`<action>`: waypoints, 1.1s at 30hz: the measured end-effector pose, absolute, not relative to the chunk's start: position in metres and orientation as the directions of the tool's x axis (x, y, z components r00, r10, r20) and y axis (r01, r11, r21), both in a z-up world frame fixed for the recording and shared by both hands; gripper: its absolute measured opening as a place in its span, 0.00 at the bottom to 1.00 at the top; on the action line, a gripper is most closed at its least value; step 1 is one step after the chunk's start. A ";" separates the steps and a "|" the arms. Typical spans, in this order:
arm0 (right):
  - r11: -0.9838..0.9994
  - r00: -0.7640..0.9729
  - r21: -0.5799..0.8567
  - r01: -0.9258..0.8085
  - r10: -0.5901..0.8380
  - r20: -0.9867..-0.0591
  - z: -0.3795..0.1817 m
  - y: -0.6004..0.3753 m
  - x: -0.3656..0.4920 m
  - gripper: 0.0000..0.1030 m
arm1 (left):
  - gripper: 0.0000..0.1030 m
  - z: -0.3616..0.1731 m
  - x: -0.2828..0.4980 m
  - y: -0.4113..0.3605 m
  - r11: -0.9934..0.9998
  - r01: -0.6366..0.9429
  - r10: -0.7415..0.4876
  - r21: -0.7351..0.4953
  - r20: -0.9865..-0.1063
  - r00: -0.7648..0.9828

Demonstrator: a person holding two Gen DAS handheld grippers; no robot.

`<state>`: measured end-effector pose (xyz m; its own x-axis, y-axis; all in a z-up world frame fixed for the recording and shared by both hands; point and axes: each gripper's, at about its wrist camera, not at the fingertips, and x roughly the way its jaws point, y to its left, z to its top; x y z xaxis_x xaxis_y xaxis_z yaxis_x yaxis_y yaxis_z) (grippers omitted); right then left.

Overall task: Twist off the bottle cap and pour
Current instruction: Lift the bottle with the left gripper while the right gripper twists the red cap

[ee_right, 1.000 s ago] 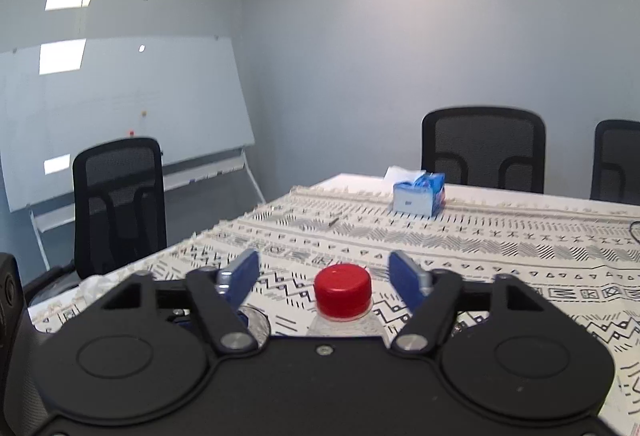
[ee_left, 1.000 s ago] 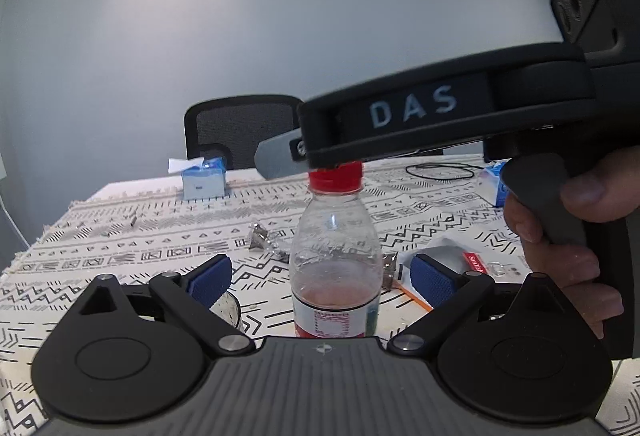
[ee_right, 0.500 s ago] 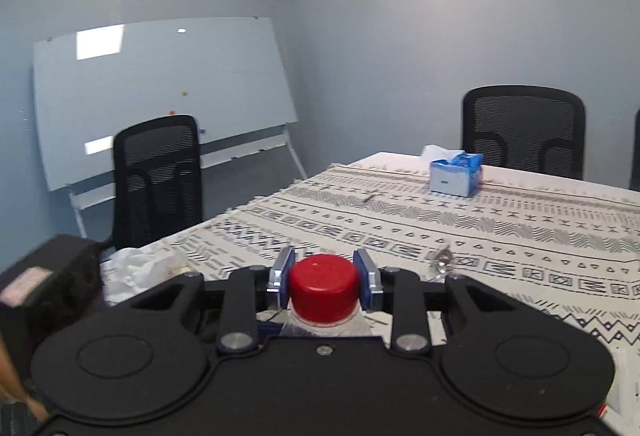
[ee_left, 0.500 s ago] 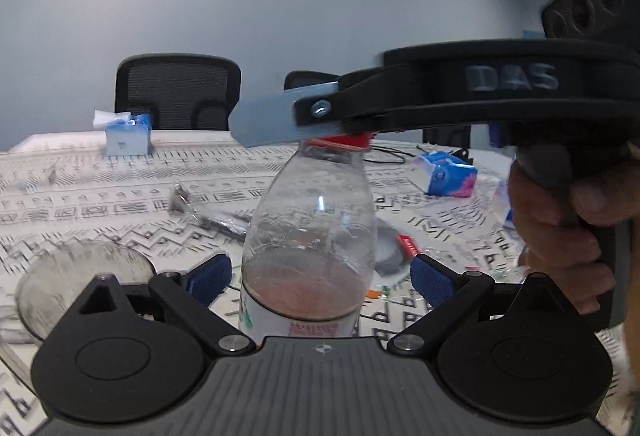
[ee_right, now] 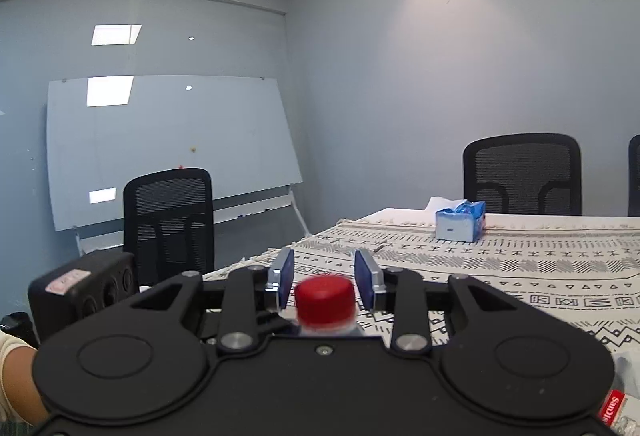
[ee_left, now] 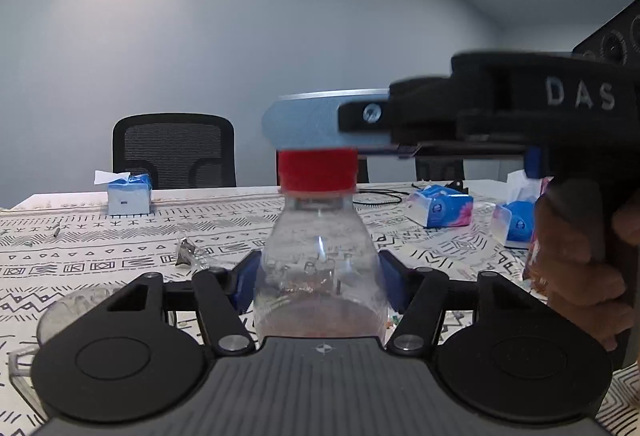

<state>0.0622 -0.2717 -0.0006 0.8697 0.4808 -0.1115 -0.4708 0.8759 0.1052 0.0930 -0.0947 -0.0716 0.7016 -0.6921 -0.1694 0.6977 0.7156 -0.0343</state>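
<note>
A clear plastic bottle point(ee_left: 318, 272) with a little reddish liquid at the bottom and a red cap point(ee_left: 317, 171) stands upright. My left gripper point(ee_left: 318, 278) is shut on the bottle's body, blue pads pressed to both sides. My right gripper point(ee_right: 325, 278) sits at cap height. Its blue pads stand a small gap off each side of the red cap point(ee_right: 325, 302), so it is open. From the left wrist view the right gripper's finger point(ee_left: 320, 123) lies just above the cap. A clear glass cup point(ee_left: 76, 310) stands on the table at lower left.
The table point(ee_left: 120, 248) has a black-and-white patterned cloth. On it are a blue tissue box point(ee_left: 129, 193), tissue packs point(ee_left: 440, 205) at right, a binder clip point(ee_left: 185, 256) and a cable. Office chairs point(ee_right: 522, 173) and a whiteboard point(ee_right: 168, 143) stand around.
My left gripper closed onto the bottle body. My right gripper, shut on the cap half a second ago, has opened slightly and risen, so the pads now stand off the cap.
</note>
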 end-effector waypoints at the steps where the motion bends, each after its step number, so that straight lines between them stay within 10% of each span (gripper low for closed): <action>1: 0.877 0.870 0.098 -0.470 0.479 -0.115 -0.001 -0.271 0.062 0.36 | 0.57 -0.072 0.090 -0.096 0.714 0.700 -0.693 -0.018 -0.165 0.702; 23: 0.916 0.914 -0.014 -0.402 0.400 -0.073 -0.008 -0.254 0.047 0.33 | 0.57 -0.076 0.080 -0.109 0.753 0.656 -0.645 0.043 -0.144 0.750; 33: 0.814 0.816 0.080 -0.575 0.578 -0.020 -0.015 -0.289 0.067 0.33 | 0.57 -0.075 0.087 -0.107 0.739 0.672 -0.661 0.035 -0.152 0.735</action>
<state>0.0675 -0.2885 -0.0151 0.8156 0.5782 -0.0201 -0.5752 0.8141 0.0798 0.0866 -0.1067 -0.0751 0.7348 -0.6609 -0.1524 0.6723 0.7395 0.0346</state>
